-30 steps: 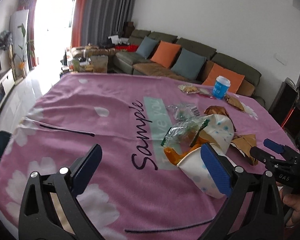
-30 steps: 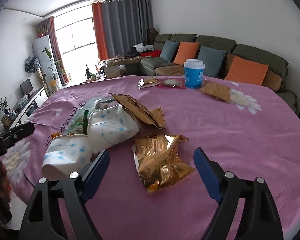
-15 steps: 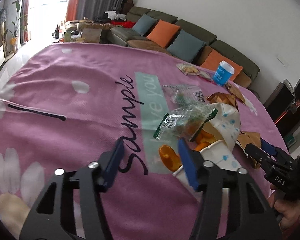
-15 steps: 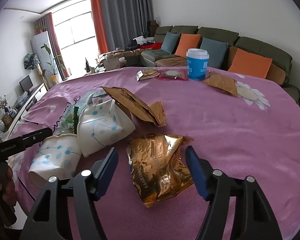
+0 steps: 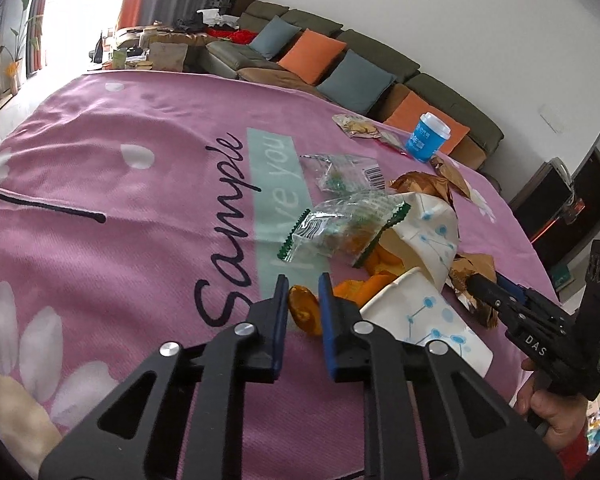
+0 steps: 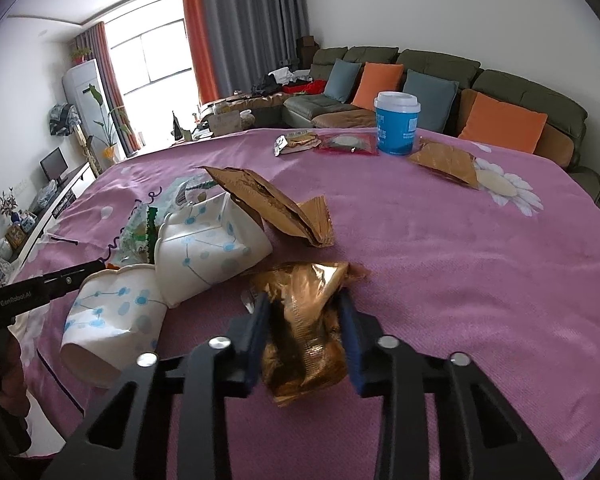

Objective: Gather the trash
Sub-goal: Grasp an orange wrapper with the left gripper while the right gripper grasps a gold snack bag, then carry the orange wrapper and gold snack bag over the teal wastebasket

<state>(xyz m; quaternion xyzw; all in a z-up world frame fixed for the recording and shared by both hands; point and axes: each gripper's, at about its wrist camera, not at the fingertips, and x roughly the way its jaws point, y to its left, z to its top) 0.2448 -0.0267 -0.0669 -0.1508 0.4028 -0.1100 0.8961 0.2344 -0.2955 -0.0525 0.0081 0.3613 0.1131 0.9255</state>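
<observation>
Pink flowered cloth [image 5: 100, 152] covers the table; behind it runs a green sofa [image 6: 440, 68] with orange and blue cushions. Beside the two tipped paper cups [image 6: 204, 248], the gold foil wrapper [image 6: 304, 320] lies lengthwise between the closing right gripper [image 6: 304, 312] pads, crumpled in their squeeze. On the cups' other side, the left gripper [image 5: 303, 292] closes on an orange peel [image 5: 304, 312].

A pink flowered cloth [image 6: 440, 240] covers the counter; on it lie paper cups [image 6: 112, 316], gold wrappers [image 6: 268, 200], clear packets [image 5: 340, 228] and an upright blue cup [image 6: 396, 124].
</observation>
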